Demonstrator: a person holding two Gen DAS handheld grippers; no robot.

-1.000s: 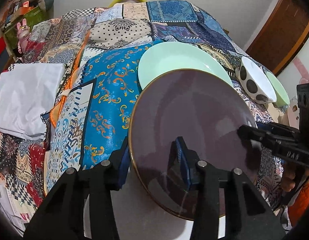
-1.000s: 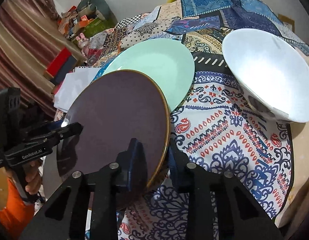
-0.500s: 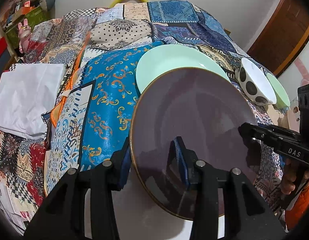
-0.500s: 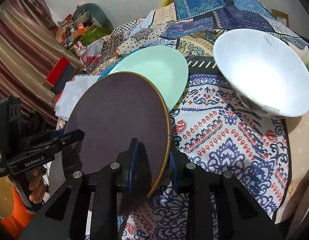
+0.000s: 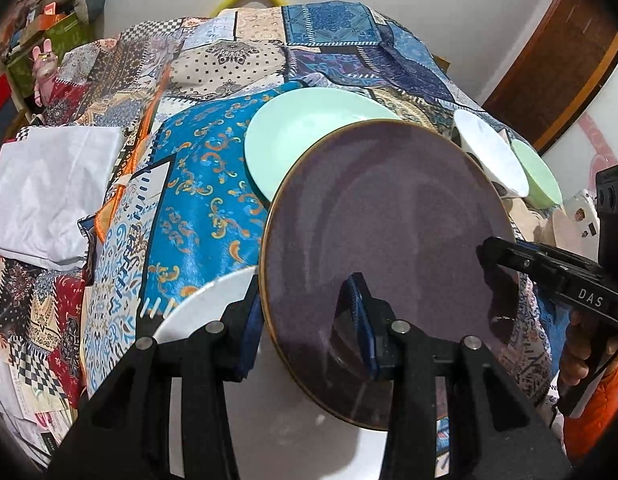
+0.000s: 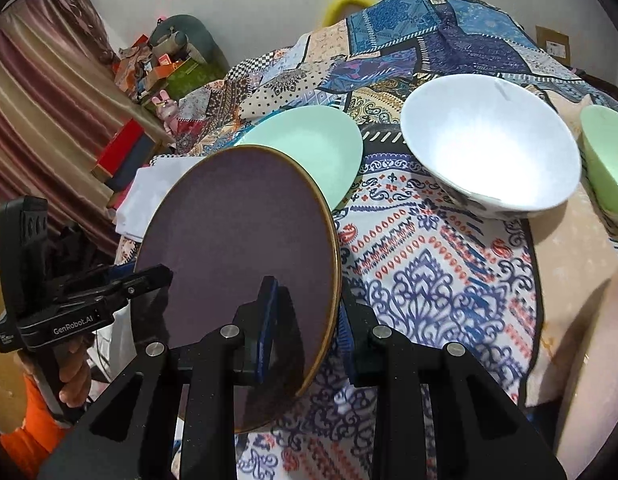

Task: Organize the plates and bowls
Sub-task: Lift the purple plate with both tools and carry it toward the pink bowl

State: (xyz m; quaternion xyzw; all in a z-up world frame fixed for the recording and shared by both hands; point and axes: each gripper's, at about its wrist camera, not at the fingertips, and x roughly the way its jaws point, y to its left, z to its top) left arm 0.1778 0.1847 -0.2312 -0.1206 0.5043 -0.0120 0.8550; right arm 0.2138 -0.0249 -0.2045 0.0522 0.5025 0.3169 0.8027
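Item, purple plate (image 5: 385,248): you carry it tilted off the patchwork cloth (image 5: 197,184), clear above the white plate (image 5: 197,304) at 7 o'clock, with the left gripper (image 5: 309,320) pinching its near rim and the right gripper (image 6: 305,320) pinching the opposite rim. Item, mint plate (image 5: 305,136): lies flat at 11 o'clock just beyond; stacking looks to be the step in hand. Next, level the purple plate over it, lower gently, then release both pinches.

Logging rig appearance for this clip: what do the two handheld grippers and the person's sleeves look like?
Both are black plastic, with blue pads and silver screws. The right gripper reads "DAS"; the left gripper reads "GenRobot.AI". Each has a tall black block behind it. Orange sleeves on both arms.
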